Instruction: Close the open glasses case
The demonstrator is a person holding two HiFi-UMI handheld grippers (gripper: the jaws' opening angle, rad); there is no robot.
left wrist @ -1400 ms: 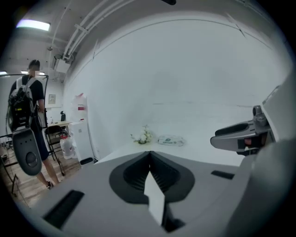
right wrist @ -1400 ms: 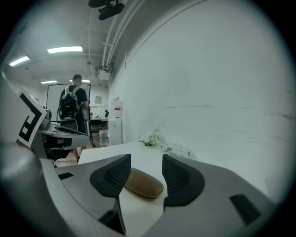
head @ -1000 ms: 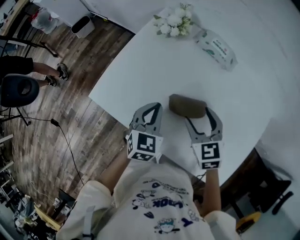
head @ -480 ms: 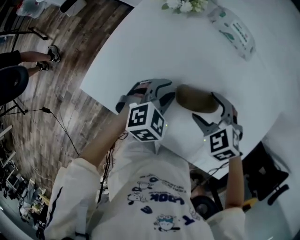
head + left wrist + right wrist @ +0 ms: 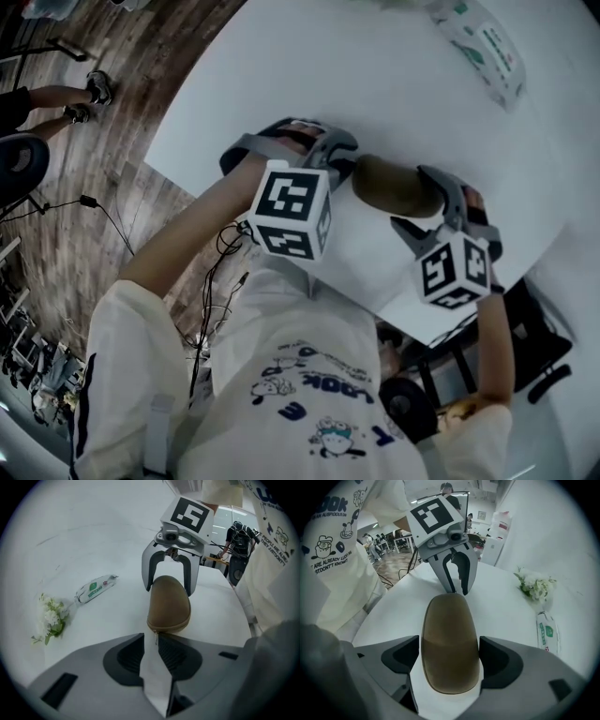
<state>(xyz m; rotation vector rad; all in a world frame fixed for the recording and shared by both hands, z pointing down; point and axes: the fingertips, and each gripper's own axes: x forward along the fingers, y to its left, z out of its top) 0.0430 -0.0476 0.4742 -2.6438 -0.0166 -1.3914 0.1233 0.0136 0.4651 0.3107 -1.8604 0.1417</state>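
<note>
A brown zip-up glasses case lies on the white table. My left gripper points down at its left end. In the left gripper view the case sits just ahead, and its thin zipper pull hangs in the narrow gap between my closing jaws; the pads do not visibly press on it. My right gripper straddles the case's other end, open wide. In the right gripper view the case fills the space between the pads, with a sliver of gap on the left side.
A green-and-white wipes packet and a small bunch of white flowers lie farther out on the table. The table's curved edge runs just behind both grippers, above wooden floor with cables. Someone's feet stand far left.
Both grippers have sunk toward the table and rolled. The left one swung in to the case's left end; the right one came down over its right end.
</note>
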